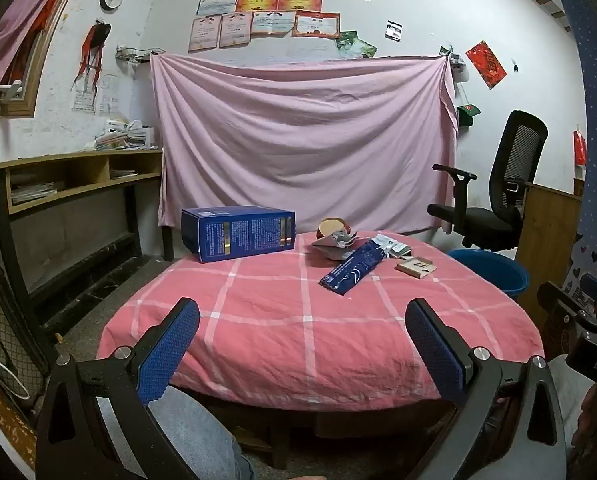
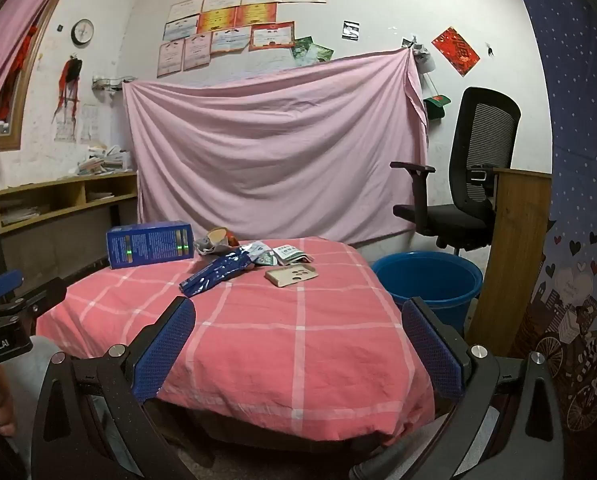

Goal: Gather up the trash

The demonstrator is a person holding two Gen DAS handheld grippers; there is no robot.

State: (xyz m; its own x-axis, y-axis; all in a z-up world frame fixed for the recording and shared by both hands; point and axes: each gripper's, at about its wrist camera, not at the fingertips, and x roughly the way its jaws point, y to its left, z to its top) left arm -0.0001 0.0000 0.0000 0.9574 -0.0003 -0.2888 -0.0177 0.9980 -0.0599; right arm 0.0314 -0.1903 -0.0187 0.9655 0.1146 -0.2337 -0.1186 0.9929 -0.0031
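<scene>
Trash lies at the far side of a round table with a pink checked cloth (image 1: 306,344) (image 2: 298,352): a blue foil wrapper (image 1: 352,270) (image 2: 214,272), a crushed paper cup (image 1: 332,234) (image 2: 218,238), small packets (image 1: 392,246) (image 2: 292,255) and a flat tan card box (image 1: 415,267) (image 2: 291,275). A big blue carton (image 1: 238,233) (image 2: 150,243) stands at the far left. A blue bucket (image 1: 494,274) (image 2: 430,280) sits on the floor right of the table. My left gripper (image 1: 302,346) and right gripper (image 2: 298,346) are both open and empty, at the table's near edge.
A black office chair (image 1: 494,196) (image 2: 466,184) stands behind the bucket beside a wooden panel (image 2: 510,256). A wooden shelf desk (image 1: 74,184) runs along the left wall. A pink sheet (image 1: 302,140) hangs on the back wall.
</scene>
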